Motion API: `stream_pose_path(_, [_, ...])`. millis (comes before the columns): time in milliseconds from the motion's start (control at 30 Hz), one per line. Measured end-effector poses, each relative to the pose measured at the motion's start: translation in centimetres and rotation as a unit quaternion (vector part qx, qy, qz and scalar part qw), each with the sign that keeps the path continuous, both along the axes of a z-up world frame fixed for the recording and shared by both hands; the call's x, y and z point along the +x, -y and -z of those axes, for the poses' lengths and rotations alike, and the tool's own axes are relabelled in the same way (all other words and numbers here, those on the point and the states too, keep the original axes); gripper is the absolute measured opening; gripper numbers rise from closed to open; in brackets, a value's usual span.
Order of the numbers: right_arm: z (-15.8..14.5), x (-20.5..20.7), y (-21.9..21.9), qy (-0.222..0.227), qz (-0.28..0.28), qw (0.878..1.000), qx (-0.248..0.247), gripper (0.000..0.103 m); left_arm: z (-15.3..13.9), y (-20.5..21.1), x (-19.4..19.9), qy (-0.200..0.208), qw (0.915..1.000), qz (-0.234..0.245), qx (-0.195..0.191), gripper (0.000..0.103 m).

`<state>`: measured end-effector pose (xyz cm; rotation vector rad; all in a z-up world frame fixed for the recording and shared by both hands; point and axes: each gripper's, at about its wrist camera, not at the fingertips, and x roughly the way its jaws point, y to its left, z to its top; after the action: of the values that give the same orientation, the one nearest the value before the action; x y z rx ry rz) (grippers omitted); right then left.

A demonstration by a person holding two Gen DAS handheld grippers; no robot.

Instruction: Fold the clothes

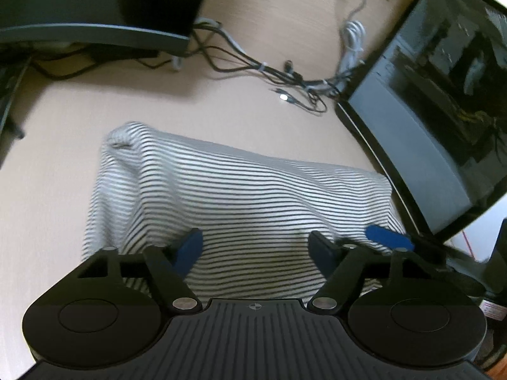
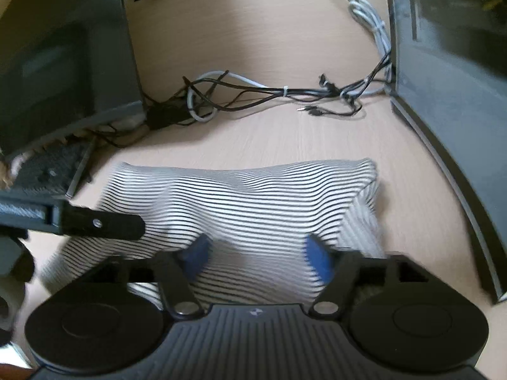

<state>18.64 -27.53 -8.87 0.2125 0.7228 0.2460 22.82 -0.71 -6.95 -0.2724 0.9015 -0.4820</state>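
Observation:
A folded garment with thin black and white stripes [image 1: 240,190] lies bunched on the pale wooden table [image 1: 253,15]. My left gripper [image 1: 256,248] hovers over its near part, open, with only flat cloth showing between the blue pads. In the right wrist view the same garment [image 2: 253,196] fills the middle, and my right gripper [image 2: 258,256] stands open over its near edge, pinching nothing. A blue fingertip [image 1: 388,237] of the right gripper shows at the garment's right side. The left gripper's black finger [image 2: 104,223] reaches in from the left over the cloth.
A dark monitor [image 1: 443,110] stands close on the right of the garment, and a dark case [image 2: 63,63] on the left. A tangle of black and white cables [image 2: 285,91] lies on the table behind the cloth. A dark, keyboard-like object [image 2: 47,167] sits at the left.

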Motion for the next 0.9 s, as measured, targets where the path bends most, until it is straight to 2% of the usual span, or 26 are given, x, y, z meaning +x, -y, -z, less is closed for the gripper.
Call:
stream_pose_path(33, [0.0,-0.2,0.0,-0.003,-0.005,1.000,0.013,0.103,0.0,-0.4,-0.2,-0.002,1.0000,-0.006,-0.003,0.074])
stream_pose_path(200, [0.7,-0.7,-1.0,-0.002,-0.008,1.000,-0.009,0.103,0.1,-1.7,-1.3,-0.006,0.9996,-0.026,-0.007,0.074])
stream_pose_path(333, [1.0,-0.8,-0.7,-0.011,-0.004,1.000,0.006,0.103,0.2,-2.0,-1.7,-0.009,0.9994,-0.035,-0.003,0.074])
stream_pose_path(500, [1.0,-1.0,-1.1,-0.036,-0.045,0.998,-0.006,0.103,0.5,-1.8,-1.3,-0.008,0.9996,-0.027,0.009,0.074])
stream_pose_path(733, [1.0,-2.9,-0.6,-0.046,-0.099,0.994,0.009,0.103,0.7,-0.9,3.0,-0.010,0.9998,-0.008,0.015,0.075])
stream_pose_path(900, [-0.7,-4.6,-0.9,-0.033,-0.133,0.990,-0.017,0.103,0.0,1.4,6.7,-0.002,0.9995,0.004,0.033,0.077])
